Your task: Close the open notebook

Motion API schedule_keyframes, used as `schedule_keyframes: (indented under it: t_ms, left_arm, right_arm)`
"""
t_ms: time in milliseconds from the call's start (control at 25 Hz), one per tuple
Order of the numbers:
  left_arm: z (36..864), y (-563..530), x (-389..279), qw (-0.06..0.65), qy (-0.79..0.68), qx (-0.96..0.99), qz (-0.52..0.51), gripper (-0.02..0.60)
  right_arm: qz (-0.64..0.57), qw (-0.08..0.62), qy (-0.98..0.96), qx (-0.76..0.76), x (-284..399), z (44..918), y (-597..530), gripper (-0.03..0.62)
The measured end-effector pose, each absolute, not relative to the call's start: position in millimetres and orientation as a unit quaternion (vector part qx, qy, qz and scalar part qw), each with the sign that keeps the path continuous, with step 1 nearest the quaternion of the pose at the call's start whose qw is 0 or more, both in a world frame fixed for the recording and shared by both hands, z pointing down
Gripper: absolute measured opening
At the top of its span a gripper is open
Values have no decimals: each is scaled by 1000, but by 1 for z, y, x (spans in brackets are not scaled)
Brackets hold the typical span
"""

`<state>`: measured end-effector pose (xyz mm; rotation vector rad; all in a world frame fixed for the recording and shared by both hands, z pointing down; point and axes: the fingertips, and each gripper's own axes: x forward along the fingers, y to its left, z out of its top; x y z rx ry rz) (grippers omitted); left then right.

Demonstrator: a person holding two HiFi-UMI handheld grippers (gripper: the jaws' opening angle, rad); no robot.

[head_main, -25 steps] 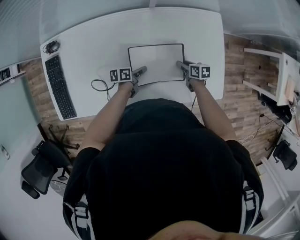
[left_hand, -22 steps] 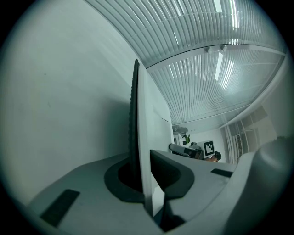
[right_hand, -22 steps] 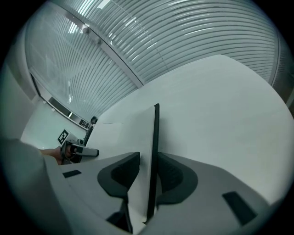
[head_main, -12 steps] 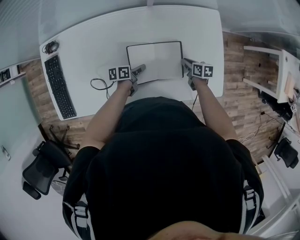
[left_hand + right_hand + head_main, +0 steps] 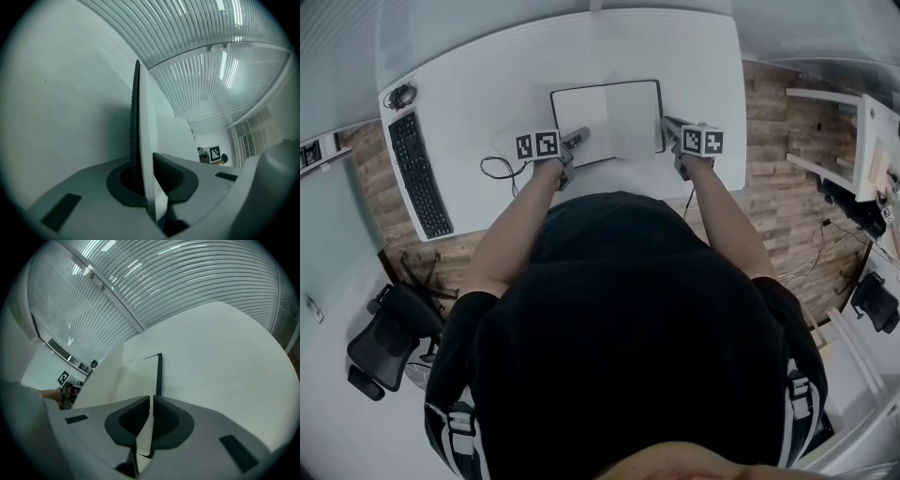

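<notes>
**A:** Is there anything to read?

**B:** Only black-and-white square patterns, on the marker cube (image 5: 539, 145) of the left hand-held gripper (image 5: 579, 139) and the marker cube (image 5: 701, 141) of the right hand-held gripper (image 5: 667, 125). They are patterns, not letters. The pages of the notebook (image 5: 609, 117) look plain white.

**A:** Where is the notebook?

**B:** It lies open on the white desk (image 5: 487, 75), straight ahead of the person, with its black cover showing as a thin rim. A black keyboard (image 5: 420, 173) lies well to the left along the desk's left edge. A thin dark cable (image 5: 495, 171) loops just left of the notebook's near left corner.

**A:** How are the arms placed?

**B:** Both forearms reach forward from the black-clad torso, and both grippers tip down toward the desk. The left one is at the notebook's near left corner. The right one is at the right edge, toward the near corner.

**A:** And the jaws?

**B:** The left jaws are clamped on the notebook's left edge, with black cover and white page standing as a thin sheet between the pads. The right jaws have just been closing. They now pinch the right edge, the pads almost together with only the thin sheet between them.
</notes>
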<state>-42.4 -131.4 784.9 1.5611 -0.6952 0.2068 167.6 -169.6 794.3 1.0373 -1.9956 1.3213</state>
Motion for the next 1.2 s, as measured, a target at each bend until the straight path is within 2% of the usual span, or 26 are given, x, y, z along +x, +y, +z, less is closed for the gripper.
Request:
schedule_keyframes:
  t_ms: [760, 1200]
  left_arm:
    - [763, -132, -37, 624, -319, 702, 124, 52]
    - [727, -149, -49, 600, -343, 717, 91, 55]
  right_arm:
    - [484, 302, -735, 366, 163, 809, -157, 48]
    - [482, 298, -737, 368, 166, 810, -157, 48]
